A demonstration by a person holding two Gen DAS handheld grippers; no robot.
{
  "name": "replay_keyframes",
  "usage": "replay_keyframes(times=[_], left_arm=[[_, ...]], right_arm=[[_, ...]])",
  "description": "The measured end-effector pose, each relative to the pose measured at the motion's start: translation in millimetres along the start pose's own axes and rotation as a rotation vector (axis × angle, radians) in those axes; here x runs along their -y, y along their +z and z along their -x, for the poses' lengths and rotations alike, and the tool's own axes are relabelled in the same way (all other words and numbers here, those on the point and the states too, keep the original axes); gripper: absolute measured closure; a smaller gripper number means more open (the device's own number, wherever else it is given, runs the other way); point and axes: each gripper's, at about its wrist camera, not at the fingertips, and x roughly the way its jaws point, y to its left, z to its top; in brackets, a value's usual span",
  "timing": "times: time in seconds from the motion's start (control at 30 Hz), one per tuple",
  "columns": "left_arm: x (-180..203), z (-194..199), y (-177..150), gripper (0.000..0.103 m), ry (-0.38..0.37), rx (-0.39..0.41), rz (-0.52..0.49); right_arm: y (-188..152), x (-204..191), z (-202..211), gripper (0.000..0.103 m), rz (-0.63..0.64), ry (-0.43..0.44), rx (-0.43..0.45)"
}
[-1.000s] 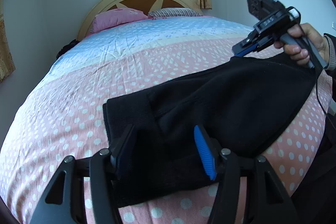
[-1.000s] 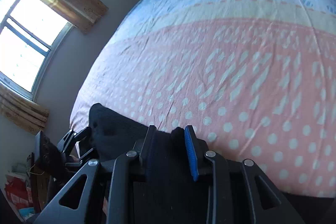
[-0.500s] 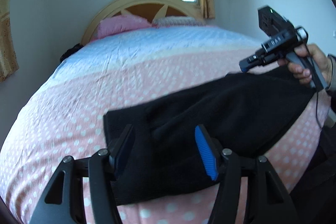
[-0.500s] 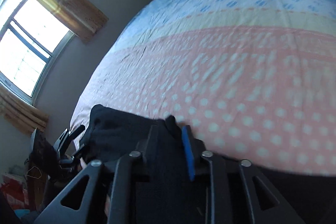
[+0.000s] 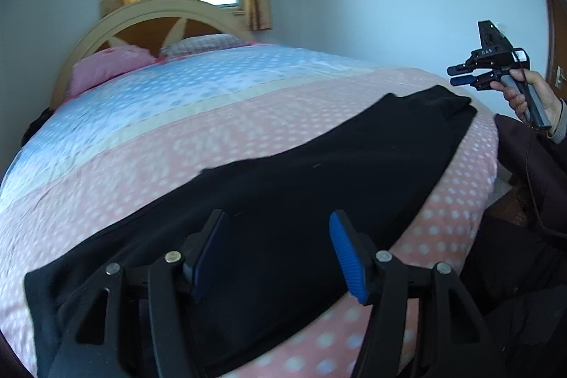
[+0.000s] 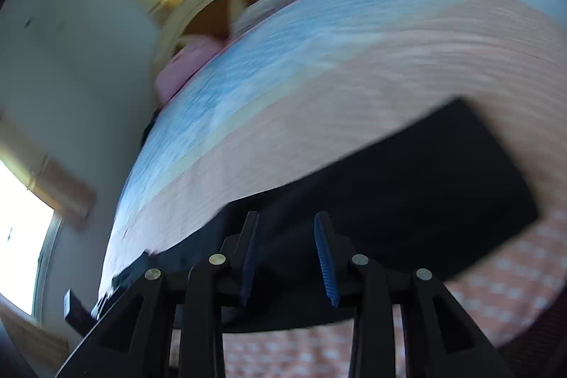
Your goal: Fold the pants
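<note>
Black pants [image 5: 301, 186] lie flat across pink dotted bedsheet [image 5: 198, 144], near edge. Left gripper [image 5: 276, 250] spread wide above them, empty. Right gripper [image 5: 464, 75] off the cloth, seemingly parted, blurry.

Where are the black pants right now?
The black pants lie spread along the pink polka-dot near edge of the bed, in front of the open left claw.

Bed [image 5: 212, 137] — pink-blue dotted sheet; black pants [image 5: 319, 186] spread flat, pillows [image 5: 106, 66] at headboard.
</note>
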Motion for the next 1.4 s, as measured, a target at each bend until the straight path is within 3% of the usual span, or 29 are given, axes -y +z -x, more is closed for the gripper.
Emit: replay_keyframes(times=[0.17, 0.33, 0.43, 0.63, 0.67, 0.7, 0.8, 0.9, 1.13, 1.4], left_arm=[[43, -13, 19, 0.040, -0.085, 0.020, -0.057], [77, -32, 36, 0.040, -0.160, 0.003, -0.118], [88, -46, 37, 0.040, -0.154, -0.031, -0.159], [66, -68, 35, 0.040, -0.170, -0.122, -0.049], [64, -69, 35, 0.040, -0.175, -0.126, -0.033], [68, -74, 35, 0.040, -0.175, -0.132, -0.028], [66, -75, 32, 0.040, -0.181, -0.151, -0.018], [67, -74, 31, 0.040, -0.189, -0.151, -0.015], [66, -78, 30, 0.040, -0.221, -0.172, -0.007], [64, -79, 29, 0.040, -0.237, -0.175, -0.008]], right_arm=[[3, 73, 34, 0.069, -0.156, -0.105, 0.063], [6, 103, 33, 0.069, -0.211, -0.133, 0.078], [7, 114, 19, 0.069, -0.231, -0.122, 0.060], [9, 125, -3, 0.072, -0.241, -0.099, 0.087], [9, 120, -1, 0.094, -0.223, -0.097, 0.102], [10, 116, 2, 0.100, -0.205, -0.096, 0.112], [12, 104, 19, 0.100, -0.164, -0.068, 0.152], [10, 101, 40, 0.100, -0.137, -0.094, 0.190], [-1, 133, 13, 0.100, -0.166, -0.166, 0.096], [-10, 142, 16, 0.099, -0.165, -0.169, 0.080]])
